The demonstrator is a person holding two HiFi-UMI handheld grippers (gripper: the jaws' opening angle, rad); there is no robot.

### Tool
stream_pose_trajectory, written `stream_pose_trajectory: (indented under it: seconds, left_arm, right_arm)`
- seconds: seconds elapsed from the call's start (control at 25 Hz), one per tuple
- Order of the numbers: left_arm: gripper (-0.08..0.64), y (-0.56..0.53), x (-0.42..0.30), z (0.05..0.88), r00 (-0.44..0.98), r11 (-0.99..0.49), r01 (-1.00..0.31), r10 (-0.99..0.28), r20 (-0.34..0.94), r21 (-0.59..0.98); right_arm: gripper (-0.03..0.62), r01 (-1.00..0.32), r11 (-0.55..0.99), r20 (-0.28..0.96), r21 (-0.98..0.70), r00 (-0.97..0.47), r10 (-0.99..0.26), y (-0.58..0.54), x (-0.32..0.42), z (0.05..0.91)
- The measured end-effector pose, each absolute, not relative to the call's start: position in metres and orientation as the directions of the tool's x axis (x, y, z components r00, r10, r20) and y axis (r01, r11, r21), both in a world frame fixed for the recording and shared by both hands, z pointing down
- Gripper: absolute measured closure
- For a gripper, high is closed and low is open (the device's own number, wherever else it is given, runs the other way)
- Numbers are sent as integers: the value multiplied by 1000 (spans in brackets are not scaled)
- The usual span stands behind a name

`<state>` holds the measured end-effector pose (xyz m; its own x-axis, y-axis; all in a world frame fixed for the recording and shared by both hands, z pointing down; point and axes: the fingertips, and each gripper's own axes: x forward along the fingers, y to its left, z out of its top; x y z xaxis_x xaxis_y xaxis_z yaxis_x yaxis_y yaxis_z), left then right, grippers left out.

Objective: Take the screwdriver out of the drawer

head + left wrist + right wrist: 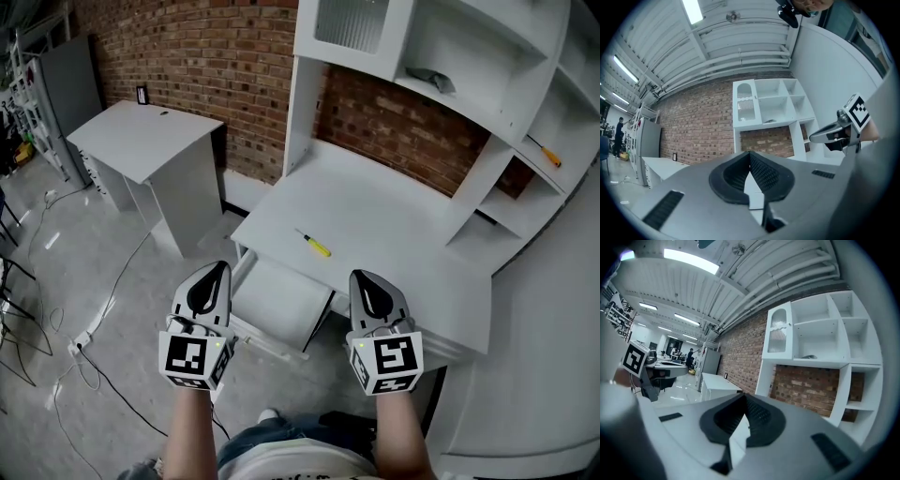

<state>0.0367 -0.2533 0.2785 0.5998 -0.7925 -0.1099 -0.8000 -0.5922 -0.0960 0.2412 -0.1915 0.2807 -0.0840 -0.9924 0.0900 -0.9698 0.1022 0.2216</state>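
Observation:
A yellow-handled screwdriver [316, 246] lies on the white desk top [394, 234], just behind the pulled-out drawer [281, 302]. Both grippers hang in the air in front of the desk, pointing about level towards it. My left gripper [217, 271] is over the drawer's left corner, shut with nothing in it; its pads [759, 171] meet at the tip. My right gripper [365, 279] is to the right of the drawer, shut and empty, with its pads [757, 416] together. Each gripper view shows the other gripper at its edge. What lies inside the drawer is hidden.
A white hutch [469, 84] with open shelves stands on the desk against a brick wall. An orange-handled tool [548, 156] lies on a right-hand shelf. A second white table [141, 141] stands to the left. Cables [84, 337] trail over the grey floor.

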Motion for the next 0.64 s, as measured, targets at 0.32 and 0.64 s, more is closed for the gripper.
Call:
stream_pose_trajectory:
  seconds: [0.32, 0.64]
  left_arm:
    - [546, -240, 42, 265, 555, -547, -832, -820, -137, -93]
    - [546, -229, 61, 258, 554, -548, -832, -817, -158, -83]
  right_arm:
    - [583, -957, 133, 60, 259, -121, -991, -178, 251, 263]
    - [581, -956, 119, 48, 268, -110, -993, -161, 271, 257]
